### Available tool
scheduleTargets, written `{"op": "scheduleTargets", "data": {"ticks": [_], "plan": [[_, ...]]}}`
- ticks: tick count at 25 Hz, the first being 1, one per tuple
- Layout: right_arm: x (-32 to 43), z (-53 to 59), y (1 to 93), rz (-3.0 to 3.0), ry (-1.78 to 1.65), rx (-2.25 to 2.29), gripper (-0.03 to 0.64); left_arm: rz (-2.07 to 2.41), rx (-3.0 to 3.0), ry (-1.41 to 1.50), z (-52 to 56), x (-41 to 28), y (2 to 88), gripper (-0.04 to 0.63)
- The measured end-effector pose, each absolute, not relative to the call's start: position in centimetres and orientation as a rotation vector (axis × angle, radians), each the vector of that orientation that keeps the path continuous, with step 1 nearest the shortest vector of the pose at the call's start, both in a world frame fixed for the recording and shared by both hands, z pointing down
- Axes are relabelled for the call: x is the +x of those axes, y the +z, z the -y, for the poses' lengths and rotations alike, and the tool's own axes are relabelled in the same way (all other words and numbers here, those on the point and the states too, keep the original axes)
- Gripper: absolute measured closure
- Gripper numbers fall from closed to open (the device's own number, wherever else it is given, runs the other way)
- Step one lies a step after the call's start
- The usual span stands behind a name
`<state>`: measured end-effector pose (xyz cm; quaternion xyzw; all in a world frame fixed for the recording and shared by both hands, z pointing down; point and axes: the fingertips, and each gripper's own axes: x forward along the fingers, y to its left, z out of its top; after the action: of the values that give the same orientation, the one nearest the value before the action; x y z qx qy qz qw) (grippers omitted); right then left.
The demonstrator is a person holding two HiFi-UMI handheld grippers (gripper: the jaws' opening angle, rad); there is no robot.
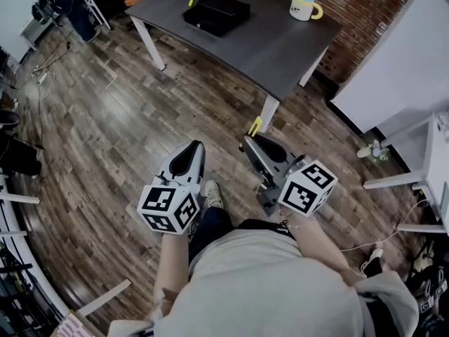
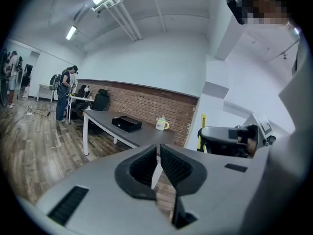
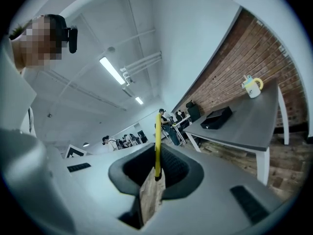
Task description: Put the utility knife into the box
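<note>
Two grippers sit low in the frame. The left gripper (image 1: 194, 147) has its fingers nearly meeting, empty. The right gripper (image 1: 248, 141) pinches one yellow utility knife (image 1: 255, 126) at centre. Farther up, one dark tabletop (image 1: 270, 44) carries one black box (image 1: 216, 12) and one mug (image 1: 304, 5).

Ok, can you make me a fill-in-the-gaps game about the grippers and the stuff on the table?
1. The right gripper is shut on a ___ utility knife.
2. The box on the table is ___ in colour.
3. The left gripper holds ___.
4. In the head view, the mug stands to the box's ___.

Missing words: yellow, black, nothing, right.
</note>
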<state>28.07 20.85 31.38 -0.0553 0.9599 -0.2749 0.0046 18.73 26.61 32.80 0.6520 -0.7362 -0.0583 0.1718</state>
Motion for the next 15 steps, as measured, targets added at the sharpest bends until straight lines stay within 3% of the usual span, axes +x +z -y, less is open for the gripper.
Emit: {"op": "scheduleTargets", "data": {"ticks": [15], "plan": [[11.3,-12.2,30.4,-3.022,-0.811,-0.316,0.572,1.942,2.011,-0.158,-17.5,3.6,31.7,0.555]]}}
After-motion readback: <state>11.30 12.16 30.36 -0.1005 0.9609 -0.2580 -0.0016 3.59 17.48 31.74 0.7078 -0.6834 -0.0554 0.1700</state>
